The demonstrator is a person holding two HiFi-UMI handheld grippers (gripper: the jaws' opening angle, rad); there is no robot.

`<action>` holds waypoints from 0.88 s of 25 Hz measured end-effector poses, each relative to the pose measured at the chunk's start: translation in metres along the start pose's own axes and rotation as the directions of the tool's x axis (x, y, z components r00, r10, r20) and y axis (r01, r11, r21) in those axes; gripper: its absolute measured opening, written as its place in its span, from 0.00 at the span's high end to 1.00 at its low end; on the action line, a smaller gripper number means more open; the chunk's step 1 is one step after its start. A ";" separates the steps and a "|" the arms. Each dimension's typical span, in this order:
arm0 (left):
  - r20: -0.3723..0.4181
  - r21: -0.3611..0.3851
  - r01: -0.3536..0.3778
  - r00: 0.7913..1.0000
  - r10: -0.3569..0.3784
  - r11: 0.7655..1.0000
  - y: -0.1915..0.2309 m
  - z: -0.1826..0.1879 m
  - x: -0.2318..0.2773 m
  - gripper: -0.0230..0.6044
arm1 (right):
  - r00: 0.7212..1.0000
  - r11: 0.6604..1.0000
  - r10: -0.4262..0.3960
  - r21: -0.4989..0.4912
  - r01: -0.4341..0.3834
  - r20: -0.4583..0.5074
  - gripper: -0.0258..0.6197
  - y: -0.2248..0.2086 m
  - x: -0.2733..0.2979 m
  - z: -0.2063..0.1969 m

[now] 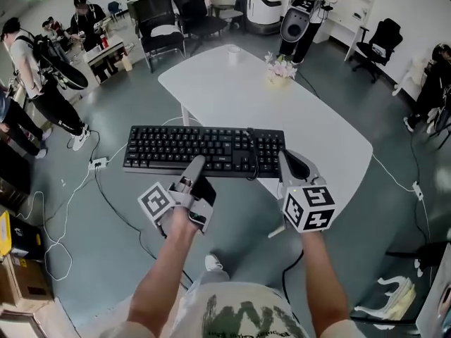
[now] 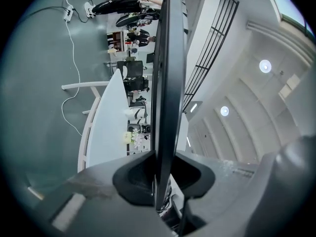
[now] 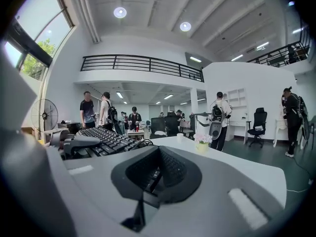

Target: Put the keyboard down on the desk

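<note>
while left gripper (image 1: 196, 165) and right gripper (image 1: 287, 159) clamp keyboard (image 1: 204, 146), fingers (image 2: 94, 194) narrow

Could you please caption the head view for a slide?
The left gripper and right gripper grip a black keyboard by its near edge, overhanging the white desk.

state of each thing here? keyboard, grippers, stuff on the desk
keyboard: keys up, held by both grippers, partly over the desk
left gripper: shut on the keyboard's near edge
right gripper: shut on the keyboard's right end
flower pot: upright on the desk
cup: upright on the desk
</note>
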State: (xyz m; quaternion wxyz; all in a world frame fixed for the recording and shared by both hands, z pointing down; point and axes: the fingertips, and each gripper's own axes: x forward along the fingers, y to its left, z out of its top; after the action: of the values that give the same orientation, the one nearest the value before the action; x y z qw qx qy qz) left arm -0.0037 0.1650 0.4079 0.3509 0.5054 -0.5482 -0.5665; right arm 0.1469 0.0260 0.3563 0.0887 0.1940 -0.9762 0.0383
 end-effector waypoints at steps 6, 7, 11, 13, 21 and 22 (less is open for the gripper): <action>-0.050 -0.025 0.011 0.999 -0.012 1.000 0.005 0.048 0.023 0.82 | 0.999 0.999 -0.048 0.004 0.048 -0.011 0.96 0.019 0.043 0.012; -0.056 -0.028 0.010 0.998 -0.012 1.000 0.007 0.052 0.025 0.82 | 0.999 0.999 -0.053 0.003 0.053 -0.013 0.96 0.021 0.047 0.012; -0.080 -0.035 0.013 0.997 -0.016 0.999 0.016 0.055 0.028 0.82 | 0.997 0.997 -0.076 0.005 0.076 -0.013 0.96 0.021 0.052 0.008; -0.093 -0.037 0.015 0.996 -0.018 0.999 0.019 0.060 0.031 0.82 | 0.996 0.996 -0.090 0.006 0.090 -0.014 0.96 0.022 0.056 0.007; -0.136 -0.054 0.003 0.991 -0.011 0.999 0.036 0.068 0.042 0.82 | 0.991 0.991 -0.131 0.016 0.131 -0.019 0.96 0.020 0.067 0.001; -0.140 -0.053 0.002 0.990 -0.009 0.999 0.038 0.068 0.044 0.82 | 0.991 0.991 -0.134 0.018 0.134 -0.020 0.96 0.018 0.069 0.000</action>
State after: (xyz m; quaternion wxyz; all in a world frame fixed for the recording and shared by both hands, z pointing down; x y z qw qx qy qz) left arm -0.0852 0.1358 0.4296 0.4002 0.5362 -0.5055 -0.5448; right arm 0.0773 0.0174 0.3686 0.0983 0.2594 -0.9598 0.0434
